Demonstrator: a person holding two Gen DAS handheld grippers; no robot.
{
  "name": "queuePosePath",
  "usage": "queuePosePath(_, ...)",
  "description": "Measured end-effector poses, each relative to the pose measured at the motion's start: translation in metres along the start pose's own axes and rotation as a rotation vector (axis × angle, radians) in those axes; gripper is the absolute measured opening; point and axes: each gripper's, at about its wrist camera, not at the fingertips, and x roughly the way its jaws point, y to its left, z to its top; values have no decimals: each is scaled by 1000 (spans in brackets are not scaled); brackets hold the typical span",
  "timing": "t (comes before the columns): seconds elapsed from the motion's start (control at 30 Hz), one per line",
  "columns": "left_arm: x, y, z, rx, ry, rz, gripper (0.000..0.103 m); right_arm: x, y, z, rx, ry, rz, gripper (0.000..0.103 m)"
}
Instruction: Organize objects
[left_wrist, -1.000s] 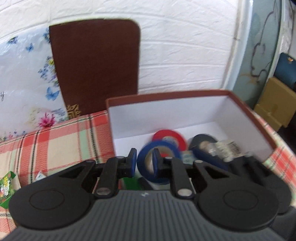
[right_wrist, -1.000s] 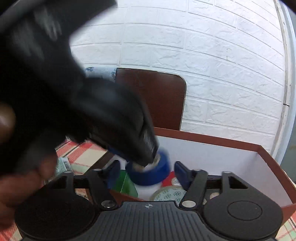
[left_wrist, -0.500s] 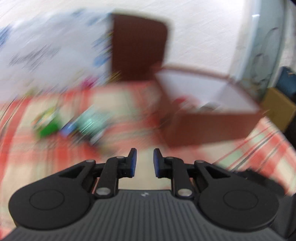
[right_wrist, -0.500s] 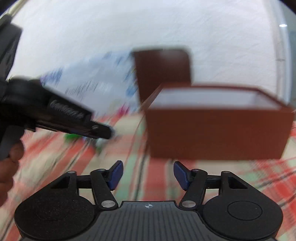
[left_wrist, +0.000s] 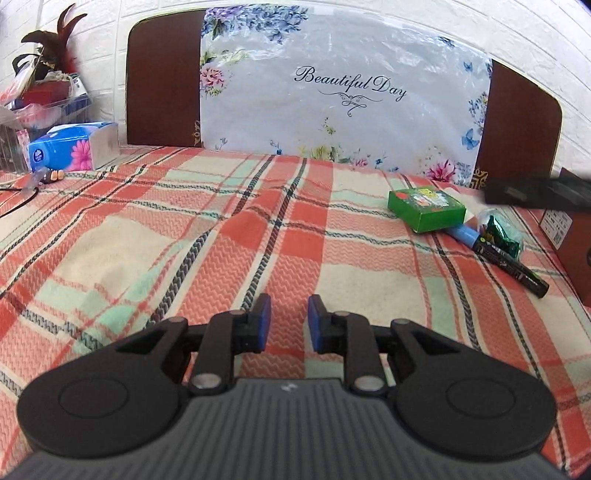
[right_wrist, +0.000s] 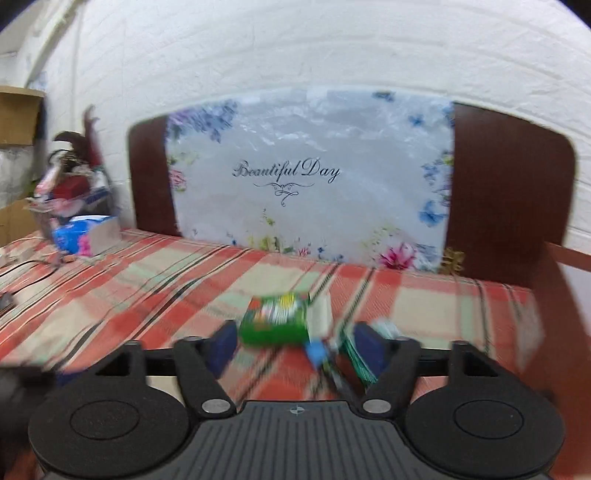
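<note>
A green box (left_wrist: 426, 208) lies on the plaid cloth at the right in the left wrist view, with a blue-capped tube (left_wrist: 463, 233), a green foil packet (left_wrist: 502, 234) and a black marker (left_wrist: 513, 267) beside it. My left gripper (left_wrist: 289, 324) is open with a narrow gap and empty, low over bare cloth. My right gripper (right_wrist: 295, 349) is open wide and empty, just short of the green box (right_wrist: 275, 324), blurred, with the packet (right_wrist: 364, 363) by its right finger. The brown box's corner (left_wrist: 576, 243) is at the far right.
A tissue pack (left_wrist: 74, 149) and a cluttered basket (left_wrist: 40, 99) stand at the far left. A brown headboard with a flowered plastic cover (left_wrist: 343, 96) backs the bed. The right gripper's body (left_wrist: 535, 194) crosses the right edge of the left wrist view.
Both grippers left the brown box and swung left over the cloth. The left one dropped the blue tape roll in the box; the right one now faces the green box.
</note>
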Motion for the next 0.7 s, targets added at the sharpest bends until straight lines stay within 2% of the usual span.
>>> queuePosePath(0.1, 2, 5, 3, -46, -3, -31, 24, 36, 14, 2, -80, 55, -31, 71)
queuePosePath(0.17, -3, 11, -4, -59, -7, -41, 25, 43, 23, -2, -126, 63, -45, 72)
queuePosePath(0.23, -4, 14, -7, -74, -10, -49, 25, 44, 33, -7, -175, 54, -67, 81)
queuePosePath(0.27, -4, 14, -7, -80, -11, -53, 24, 49, 37, -9, -201, 56, -76, 82)
queuePosePath(0.33, -3, 15, -7, -86, -12, -59, 25, 59, 44, -11, -258, 74, -109, 78)
queuePosePath(0.37, -3, 16, -7, -88, -13, -62, 25, 63, 46, -11, -283, 75, -121, 72)
queuePosePath(0.4, -3, 16, -7, -91, -13, -64, 25, 65, 47, -11, -301, 80, -123, 43)
queuePosePath(0.43, -3, 17, -6, -95, -13, -66, 25, 67, 48, -11, -311, 99, -124, 5)
queuePosePath(0.47, -3, 17, -7, -96, -13, -67, 25, 67, 49, -10, -313, 112, -128, 0)
queuePosePath(0.67, -3, 17, -7, -94, -14, -65, 25, 43, 47, -9, -269, 101, -85, 1)
queuePosePath(0.7, -4, 16, -6, -92, -14, -64, 26, 40, 47, -8, -259, 83, -84, 16)
